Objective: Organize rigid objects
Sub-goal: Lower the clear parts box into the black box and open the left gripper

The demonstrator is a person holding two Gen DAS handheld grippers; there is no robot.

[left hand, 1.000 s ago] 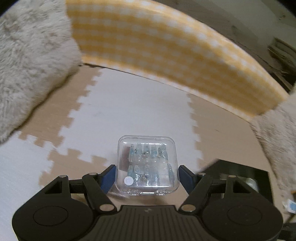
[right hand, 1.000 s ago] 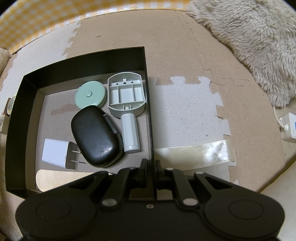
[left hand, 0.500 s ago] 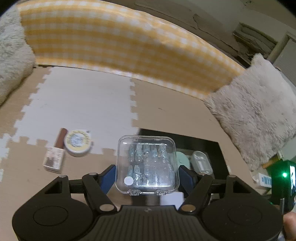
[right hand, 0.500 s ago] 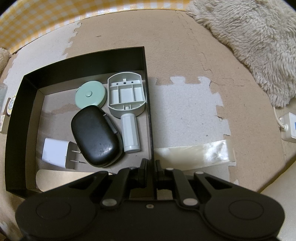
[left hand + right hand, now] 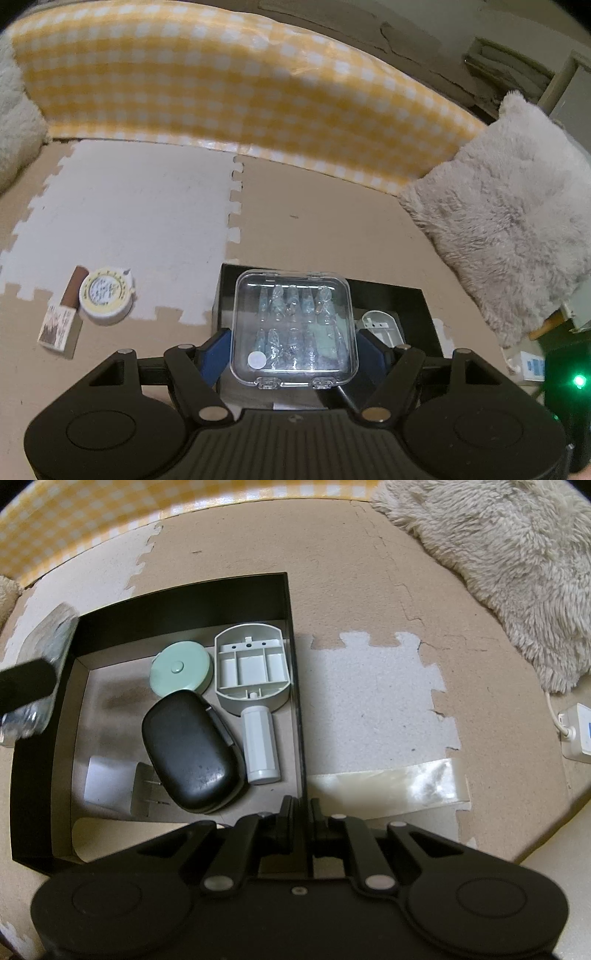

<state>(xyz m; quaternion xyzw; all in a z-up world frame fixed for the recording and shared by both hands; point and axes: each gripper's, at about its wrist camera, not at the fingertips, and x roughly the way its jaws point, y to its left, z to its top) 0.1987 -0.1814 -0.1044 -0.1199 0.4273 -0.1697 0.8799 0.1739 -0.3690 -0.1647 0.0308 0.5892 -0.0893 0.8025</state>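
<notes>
My left gripper [image 5: 293,343] squeezes the clear plastic case [image 5: 294,326], so I lower it flat into the black box [image 5: 40,775] my right gripper [image 5: 303,812] pinches steady.

The right gripper [image 5: 300,814] jaws pinch the black box [image 5: 291,657] wall.

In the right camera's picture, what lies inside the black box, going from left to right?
White plug adapter → black oval case → white cylinder, which lies nearest the box wall.
</notes>
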